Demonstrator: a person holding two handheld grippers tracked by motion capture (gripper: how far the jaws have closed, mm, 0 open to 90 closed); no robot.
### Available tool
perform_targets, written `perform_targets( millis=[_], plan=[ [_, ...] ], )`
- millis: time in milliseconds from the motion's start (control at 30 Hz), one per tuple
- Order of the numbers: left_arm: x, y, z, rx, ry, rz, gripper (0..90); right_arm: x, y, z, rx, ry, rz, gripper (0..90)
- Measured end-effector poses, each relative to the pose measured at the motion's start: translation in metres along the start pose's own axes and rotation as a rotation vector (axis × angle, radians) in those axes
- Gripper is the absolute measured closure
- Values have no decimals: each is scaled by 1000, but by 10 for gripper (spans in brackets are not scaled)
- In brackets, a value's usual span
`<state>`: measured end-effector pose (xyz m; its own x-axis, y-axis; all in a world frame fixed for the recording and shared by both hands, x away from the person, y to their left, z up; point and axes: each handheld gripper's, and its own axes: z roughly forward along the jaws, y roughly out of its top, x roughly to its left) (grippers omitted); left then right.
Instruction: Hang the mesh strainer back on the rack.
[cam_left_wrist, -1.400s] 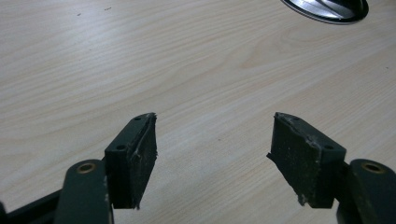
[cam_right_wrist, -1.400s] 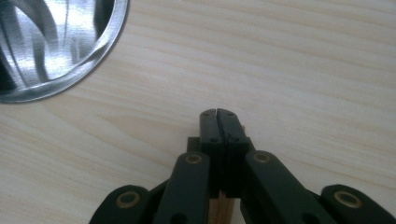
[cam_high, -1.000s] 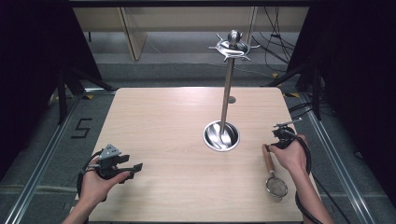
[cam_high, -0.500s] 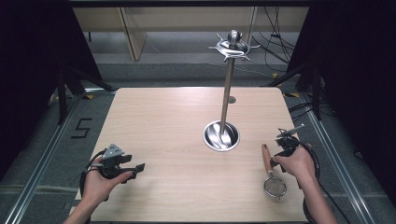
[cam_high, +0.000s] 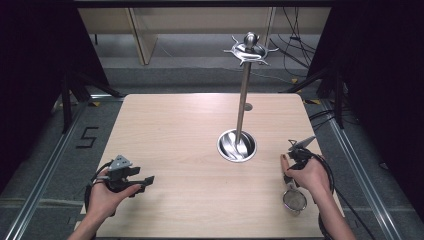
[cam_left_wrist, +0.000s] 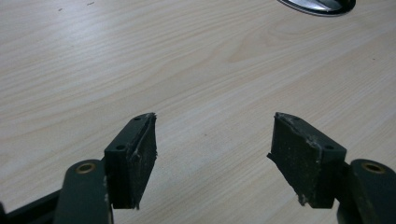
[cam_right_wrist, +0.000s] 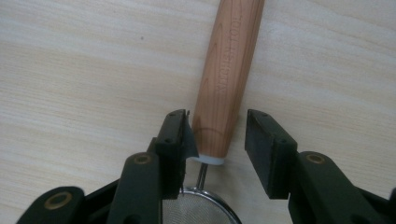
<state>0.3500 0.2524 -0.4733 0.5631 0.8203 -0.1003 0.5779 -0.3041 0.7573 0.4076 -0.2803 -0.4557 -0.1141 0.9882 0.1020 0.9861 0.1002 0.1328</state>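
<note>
So the right gripper has slid back toward the person along the strainer, from the far tip of its wooden handle down to the end by the mesh, jaws now either side of it.

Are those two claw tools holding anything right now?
No. The right gripper straddles the strainer's wooden handle, jaws not yet closed on it. The left gripper is open, empty.

Pale matt wood table, glossy metal stand, smooth varnished wooden strainer handle (fine metal mesh below).
</note>
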Motion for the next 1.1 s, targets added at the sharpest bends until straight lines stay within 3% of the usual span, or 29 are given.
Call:
perform_targets(
  millis=[100, 133, 167, 200, 333, 367, 400, 433, 467, 500, 533, 567, 600, 833, 867, 900, 933, 967, 1000, 1033, 1100],
  plan=[
    [0, 0, 0, 2, -2, -1, 304, -1, 1, 2, 6, 1, -5, 594],
    [0, 0, 0, 0, -1, -3, 304, 2, 1, 4, 22, 0, 35, 594],
    [0, 0, 0, 0, -1, -3, 304, 2, 1, 4, 22, 0, 35, 594],
    [0, -1, 0, -10, -7, -3, 304, -2, 2, 6, 26, 0, 5, 604],
    [1, -1, 0, -9, -7, -7, 304, -2, 2, 8, 31, 4, 37, 620],
    [0, 0, 0, -5, -6, -11, 305, -6, 1, 8, 61, -28, -16, 626],
    [0, 0, 0, -9, -7, -9, 305, -7, 2, 7, 73, -34, -22, 632],
    [0, 0, 0, -6, -4, 0, 305, -4, 2, 9, 35, 6, 42, 638],
    [0, 0, 0, -8, -8, 0, 305, -6, 2, 9, 54, -10, 13, 645],
    [-1, 0, 0, -20, -5, -16, 305, -4, 2, 10, 40, 4, 38, 653],
    [0, 0, 0, -16, -8, -6, 305, -7, 1, 10, 63, -21, -16, 657],
    [0, 0, 0, -16, -8, -6, 305, -7, 1, 10, 69, -25, -15, 661],
    [0, 0, -1, -21, -10, -3, 306, -3, 2, 11, 43, 9, 44, 666],
    [1, 1, -3, -15, -2, 7, 310, -2, 4, 11, 52, -3, 59, 676],
    [-1, 1, -2, -31, -1, -13, 310, -2, 3, 12, 36, -14, 62, 678],
    [0, 1, -3, -20, -3, 0, 310, -6, 2, 12, 59, -32, 13, 680],
    [0, 1, -3, -22, -3, -4, 310, -6, 2, 11, 67, -30, 13, 687],
    [0, 1, -3, -22, -3, -4, 310, -3, 3, 11, 40, 1, 73, 691],
    [-1, 1, -2, -36, -6, -15, 310, -3, 3, 11, 38, -3, 70, 692],
    [-1, 1, -2, -36, -5, -16, 311, -7, 2, 10, 69, -30, 9, 692],
    [0, 1, -3, -26, -6, 0, 311, -7, 2, 9, 76, -33, 6, 692]
  ],
)
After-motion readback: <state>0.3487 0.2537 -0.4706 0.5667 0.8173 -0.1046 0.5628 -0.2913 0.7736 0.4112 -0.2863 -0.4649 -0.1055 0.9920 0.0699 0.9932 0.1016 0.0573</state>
